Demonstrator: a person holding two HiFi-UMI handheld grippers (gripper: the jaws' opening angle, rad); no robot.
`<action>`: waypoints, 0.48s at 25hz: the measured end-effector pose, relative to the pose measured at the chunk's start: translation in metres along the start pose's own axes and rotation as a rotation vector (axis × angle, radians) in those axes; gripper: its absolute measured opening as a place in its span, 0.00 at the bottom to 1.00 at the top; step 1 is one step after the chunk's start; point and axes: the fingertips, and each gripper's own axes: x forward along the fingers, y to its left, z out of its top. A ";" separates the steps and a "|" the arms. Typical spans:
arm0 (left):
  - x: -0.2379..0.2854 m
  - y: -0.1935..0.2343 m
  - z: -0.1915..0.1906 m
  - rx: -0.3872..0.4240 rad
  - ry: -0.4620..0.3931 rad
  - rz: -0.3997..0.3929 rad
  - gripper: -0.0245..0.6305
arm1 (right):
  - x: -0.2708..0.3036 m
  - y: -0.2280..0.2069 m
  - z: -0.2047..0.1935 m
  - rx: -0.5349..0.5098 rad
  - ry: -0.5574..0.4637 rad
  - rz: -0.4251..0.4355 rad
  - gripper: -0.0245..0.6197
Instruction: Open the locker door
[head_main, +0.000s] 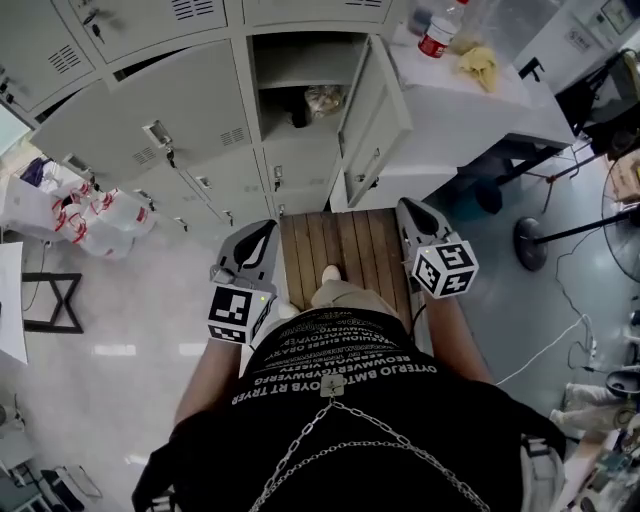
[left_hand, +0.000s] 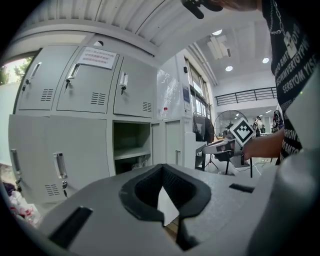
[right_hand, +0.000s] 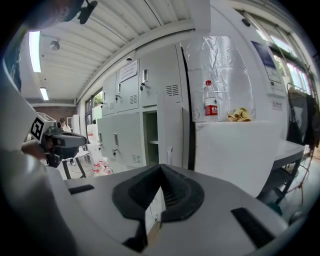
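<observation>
Black-shirted person (head_main: 340, 420) stands facing the lockers, a gripper in each hand. Both the left gripper (head_main: 264, 230) and the right gripper (head_main: 409, 207) hang low in front of the body, well short of the lockers, their fingers pressed together with nothing between them. Ahead, the locker door (head_main: 375, 118) stands swung wide open to the right of its compartment (head_main: 300, 85), beside the white worktop (head_main: 470, 110) carrying a bottle (head_main: 437, 32).

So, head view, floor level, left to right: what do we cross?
White plastic bags with red print → left gripper → brown slatted wooden platform → right gripper → black round stand base.
</observation>
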 end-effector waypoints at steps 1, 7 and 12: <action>0.006 -0.001 0.004 0.000 -0.008 -0.001 0.04 | 0.001 -0.004 0.003 -0.013 -0.005 -0.001 0.03; 0.049 -0.010 0.012 0.004 0.010 -0.013 0.04 | 0.009 -0.037 0.015 -0.030 -0.021 -0.008 0.03; 0.098 -0.017 0.039 0.033 -0.015 -0.025 0.04 | 0.022 -0.077 0.031 -0.031 -0.032 0.004 0.03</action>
